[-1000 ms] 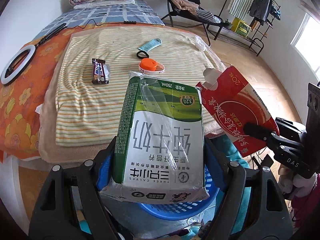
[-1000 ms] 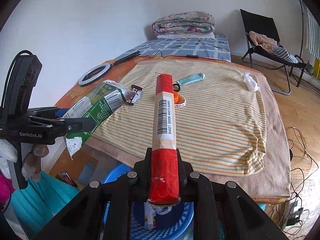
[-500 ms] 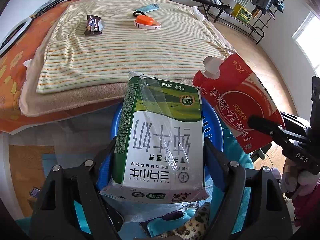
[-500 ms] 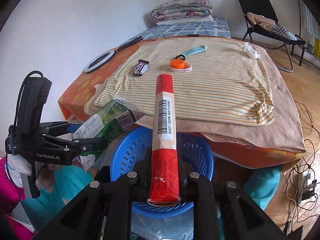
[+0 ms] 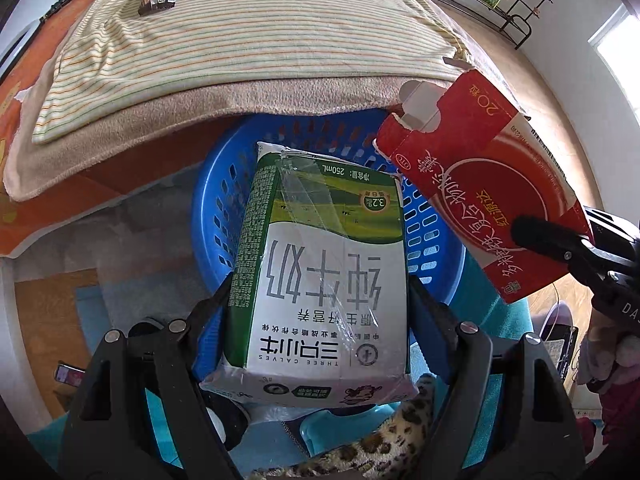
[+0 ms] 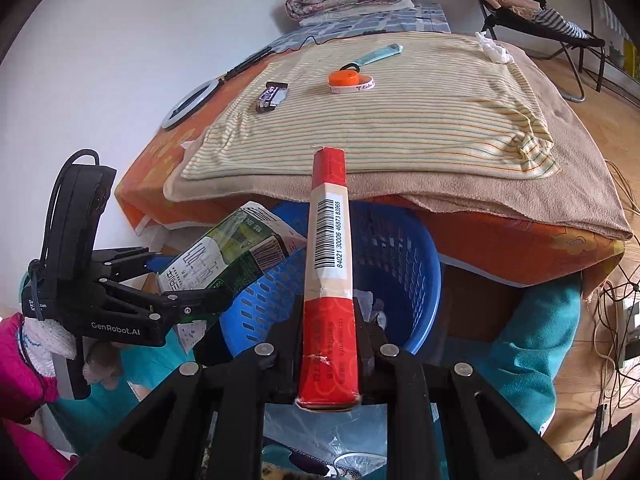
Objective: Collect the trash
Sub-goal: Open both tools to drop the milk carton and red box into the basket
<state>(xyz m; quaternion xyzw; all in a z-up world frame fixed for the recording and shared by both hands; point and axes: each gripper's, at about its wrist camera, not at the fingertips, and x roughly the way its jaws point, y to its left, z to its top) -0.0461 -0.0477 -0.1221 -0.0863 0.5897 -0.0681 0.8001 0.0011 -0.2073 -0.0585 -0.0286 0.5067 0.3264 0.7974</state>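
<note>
Overhanging blanket edge (image 6: 440, 196) shading basket rim (image 6: 432, 272)

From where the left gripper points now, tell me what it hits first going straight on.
Probably the blue basket: the left gripper, clamping the milk carton, aims into its opening. Depth is unclear.

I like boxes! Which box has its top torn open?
The red box in the right tool: its flap end gapes open. The green milk carton in the left tool looks sealed.
</note>
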